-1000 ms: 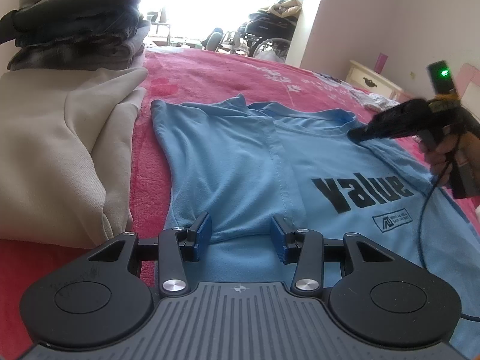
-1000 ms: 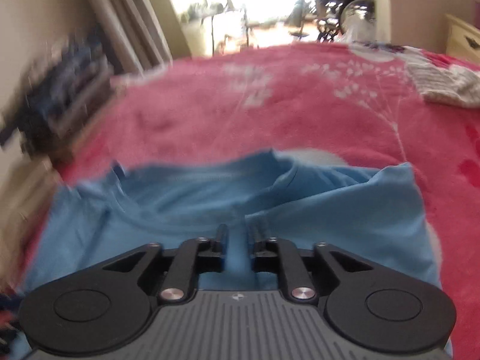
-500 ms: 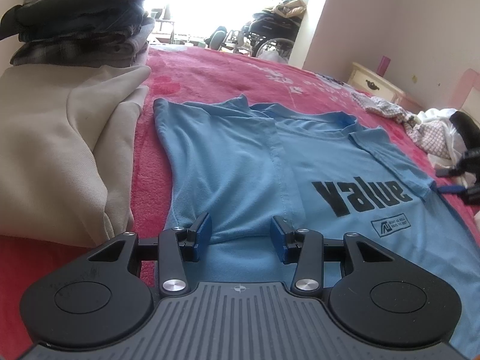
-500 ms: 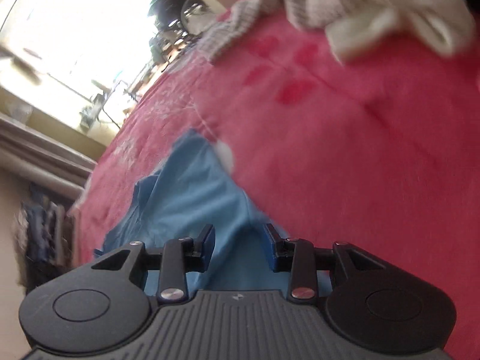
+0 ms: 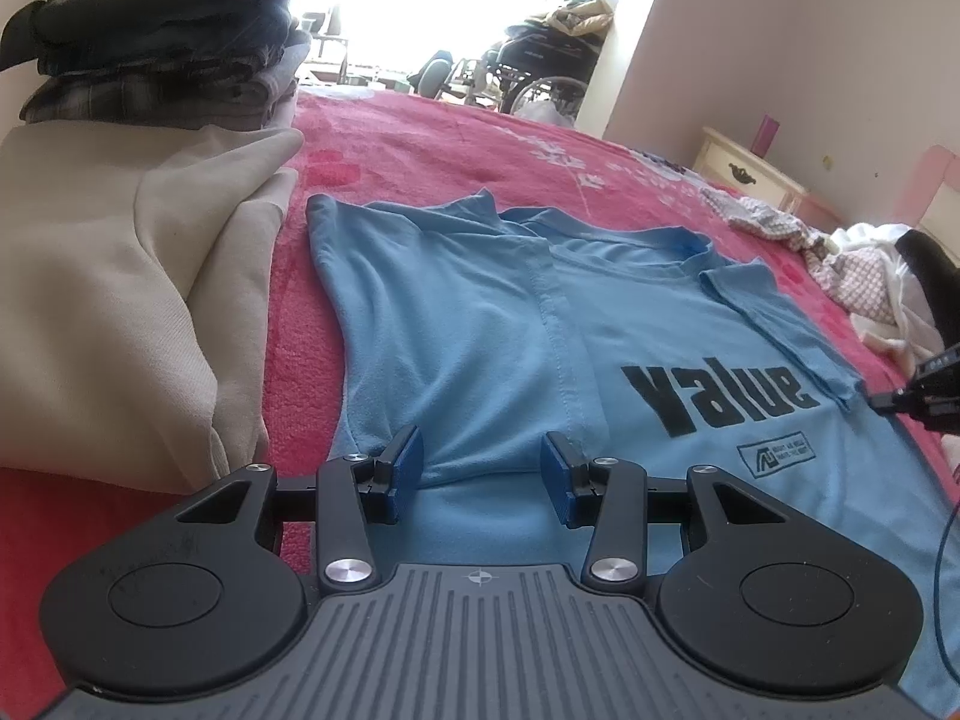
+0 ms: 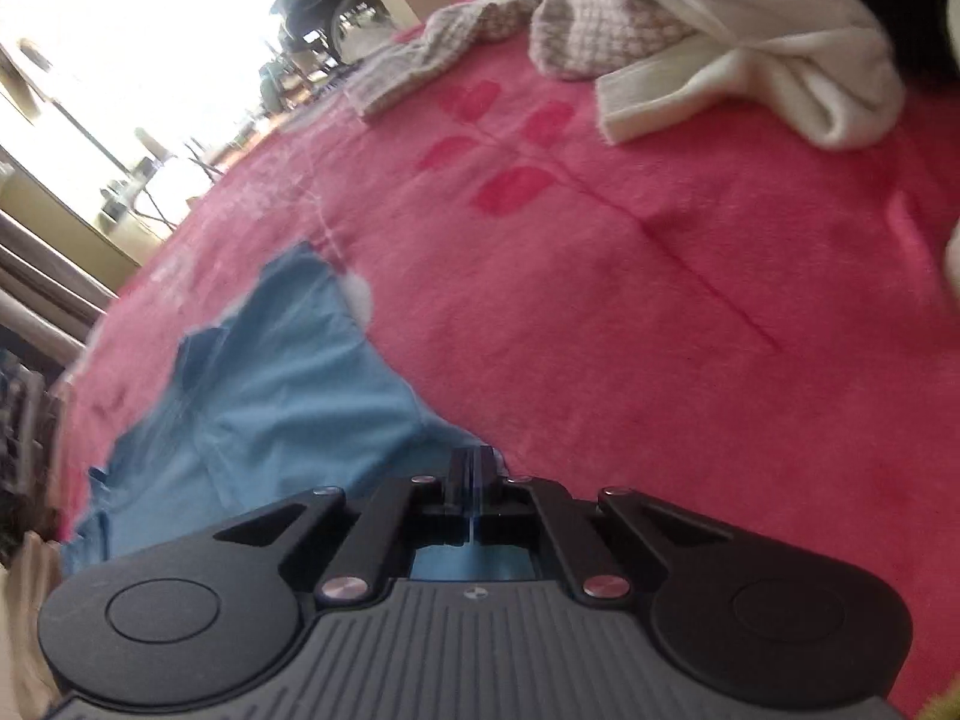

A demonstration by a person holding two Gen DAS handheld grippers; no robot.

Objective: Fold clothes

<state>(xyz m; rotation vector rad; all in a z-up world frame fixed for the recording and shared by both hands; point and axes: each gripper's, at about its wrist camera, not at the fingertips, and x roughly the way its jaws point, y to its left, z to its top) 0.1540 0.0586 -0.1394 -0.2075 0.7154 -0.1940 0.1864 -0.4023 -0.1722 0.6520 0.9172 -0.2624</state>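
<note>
Since half a second ago the right claw (image 6: 473,468) has gone from parted to closed at the right edge of the blue T-shirt (image 5: 480,330), its fingers pressed together, apparently on a thin fold of blue cloth, though motion blur makes that hard to confirm. Its camera view is tilted. One shirt lies flat on the red bed (image 5: 450,138), its left side and right sleeve folded in; black letters on the chest read "value", with a small boxed label beneath too fine to read. The left claw (image 5: 480,471) hovers low over the near edge of the folded-in left side, level, fingers spread wide and gripping nothing. A beige garment (image 5: 120,300) lies beside the shirt, a stack of folded clothes (image 5: 162,48) behind it; crumpled white and checked clothes (image 6: 690,30) lie further right.
</note>
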